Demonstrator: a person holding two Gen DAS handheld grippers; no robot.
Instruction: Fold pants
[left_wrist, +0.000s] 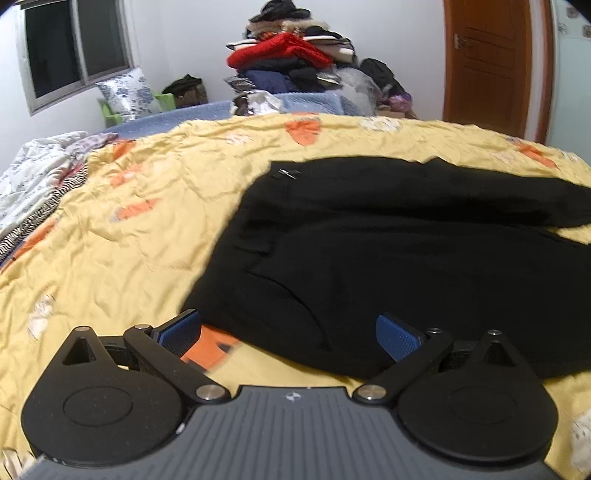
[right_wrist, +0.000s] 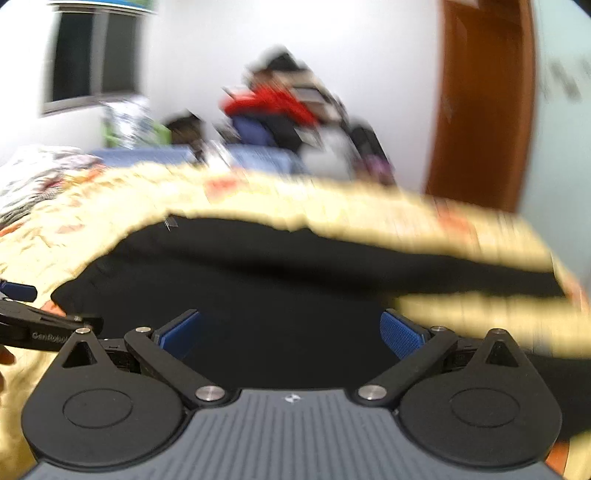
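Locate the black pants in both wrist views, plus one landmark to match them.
Left wrist: black pants fill centre and right of the yellow quilt, just past the open jaws.
Right wrist: black pants span the middle, blurred, directly ahead of the open jaws.
Shared landmark: red garment in the clothes pile against the far wall, left of the brown door.

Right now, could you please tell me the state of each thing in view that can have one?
Black pants: lying spread on the yellow quilt, not held.
Left gripper: open, empty.
Right gripper: open, empty, over the pants.
Door: shut.
Window: closed.
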